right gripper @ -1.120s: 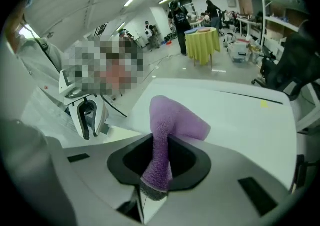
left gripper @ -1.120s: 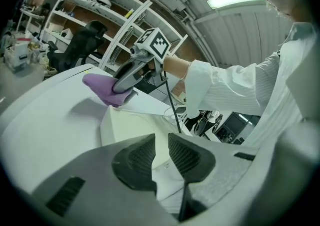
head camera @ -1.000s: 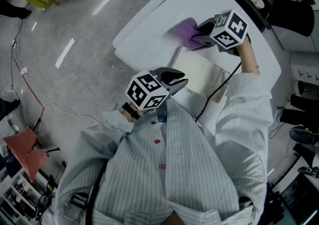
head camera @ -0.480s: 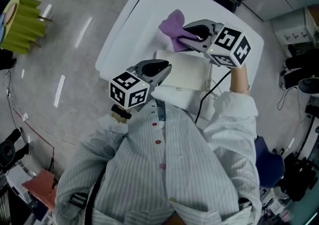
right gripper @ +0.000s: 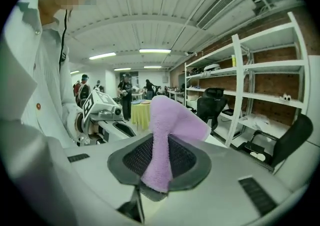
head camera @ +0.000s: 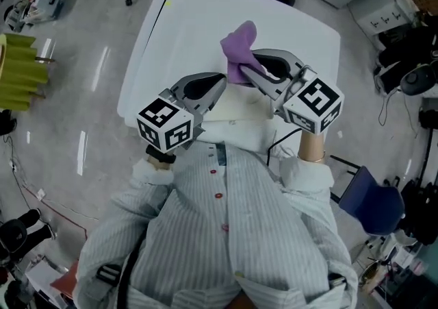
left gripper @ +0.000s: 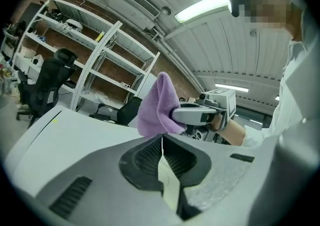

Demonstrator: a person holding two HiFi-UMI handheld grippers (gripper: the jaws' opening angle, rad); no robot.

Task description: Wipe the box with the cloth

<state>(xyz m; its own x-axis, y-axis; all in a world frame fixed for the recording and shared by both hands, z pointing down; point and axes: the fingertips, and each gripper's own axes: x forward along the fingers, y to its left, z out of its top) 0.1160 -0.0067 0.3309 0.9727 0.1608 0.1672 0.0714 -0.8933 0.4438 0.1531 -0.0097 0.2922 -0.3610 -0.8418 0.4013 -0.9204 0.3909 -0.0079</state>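
Purple cloth (head camera: 239,46) is clenched in the right gripper (head camera: 244,72), its jaws closed on a narrow waist of the fabric while the rest flares upward, lifted clear of the white table (head camera: 183,23). The person's right forearm rises from a striped sleeve (head camera: 306,172) in front of the chest, and that gripper lies roughly level, pointing across toward the person's left. The left gripper (head camera: 217,84) is held lower on the other side, angled up and away from the body, so the two tips sit near each other. Both hang over the cream box (head camera: 237,106), which lies on the near part of the table, just in front of the person's shirt (head camera: 226,225). The cloth is above the box's far side; whether it touches the box cannot be told.

Only the left gripper view shows that its jaws are pressed together at the tips with nothing between them; a cream sliver shows through the gap lower down. Only the right gripper view shows the fabric squeezed between the ribbed pads, along with metal shelving (right gripper: 250,74) and distant standing people. The head view alone shows the box, the table's outline and a black cable (head camera: 284,138) running from the right gripper.
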